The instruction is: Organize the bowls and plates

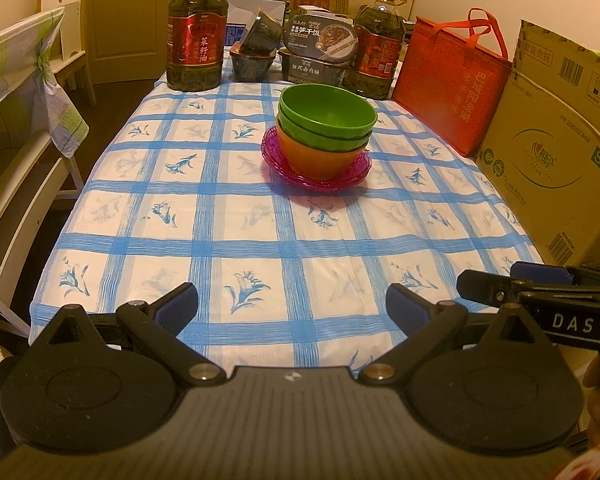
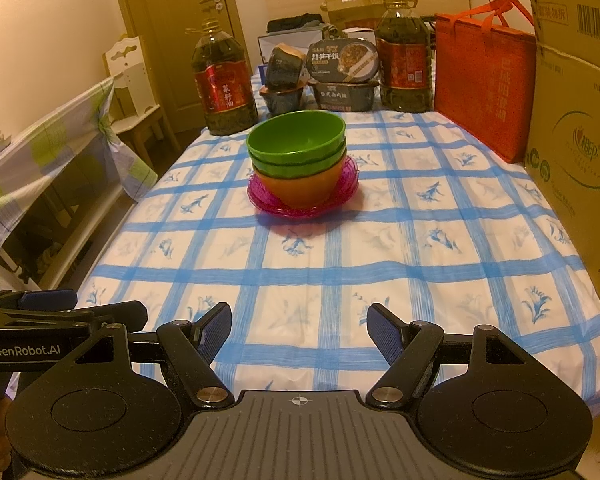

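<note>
My left tool [image 1: 292,304] and right tool [image 2: 299,326] gape wide, gripping nothing; bowls [image 1: 327,120] sit nested on pink plates [image 1: 284,166] mid-surface [image 1: 220,248].

Dim warm light, sharp centre, fisheye-bent edges, perhaps overhead.

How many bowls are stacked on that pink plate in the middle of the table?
3. An orange bowl sits on the pink plate, a green bowl is nested in it, and another green bowl is on top. Any further bowls nested inside would be hidden.
</note>
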`<action>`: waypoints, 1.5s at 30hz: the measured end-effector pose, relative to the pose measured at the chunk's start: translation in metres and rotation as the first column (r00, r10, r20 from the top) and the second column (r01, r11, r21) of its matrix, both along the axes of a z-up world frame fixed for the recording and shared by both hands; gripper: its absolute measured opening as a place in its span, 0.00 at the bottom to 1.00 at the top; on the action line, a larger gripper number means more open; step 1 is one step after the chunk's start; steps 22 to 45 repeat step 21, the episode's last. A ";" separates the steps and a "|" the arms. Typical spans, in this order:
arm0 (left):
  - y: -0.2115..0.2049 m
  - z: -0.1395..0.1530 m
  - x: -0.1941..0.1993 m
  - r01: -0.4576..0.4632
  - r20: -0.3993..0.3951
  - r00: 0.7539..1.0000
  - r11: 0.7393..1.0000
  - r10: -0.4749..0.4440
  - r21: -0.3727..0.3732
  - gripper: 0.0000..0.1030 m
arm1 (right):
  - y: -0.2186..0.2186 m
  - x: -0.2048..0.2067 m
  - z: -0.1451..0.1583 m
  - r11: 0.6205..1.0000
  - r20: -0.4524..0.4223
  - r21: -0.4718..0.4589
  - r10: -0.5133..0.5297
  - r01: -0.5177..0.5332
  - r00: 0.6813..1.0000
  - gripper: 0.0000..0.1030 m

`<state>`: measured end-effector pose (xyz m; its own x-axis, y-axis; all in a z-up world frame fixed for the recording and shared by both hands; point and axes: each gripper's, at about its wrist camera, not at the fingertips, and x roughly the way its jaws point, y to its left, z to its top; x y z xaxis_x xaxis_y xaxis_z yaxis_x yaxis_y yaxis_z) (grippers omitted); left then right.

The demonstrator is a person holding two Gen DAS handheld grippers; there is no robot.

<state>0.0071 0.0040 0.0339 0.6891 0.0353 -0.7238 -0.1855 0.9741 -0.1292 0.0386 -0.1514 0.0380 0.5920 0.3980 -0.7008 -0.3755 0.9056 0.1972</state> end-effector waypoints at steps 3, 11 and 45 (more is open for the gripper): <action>0.000 0.000 0.000 0.000 0.000 1.000 1.000 0.000 0.000 0.97 | 0.000 0.000 0.000 1.000 -0.001 0.001 0.000 0.000 1.000 0.72; 0.000 0.000 0.000 0.000 0.000 1.000 1.000 0.000 0.000 0.97 | 0.000 0.000 0.000 1.000 -0.001 0.001 0.000 0.000 1.000 0.72; -0.004 0.001 0.001 -0.006 0.004 1.000 1.000 0.006 0.004 0.97 | 0.000 0.000 -0.001 1.000 -0.001 0.002 -0.001 0.001 1.000 0.72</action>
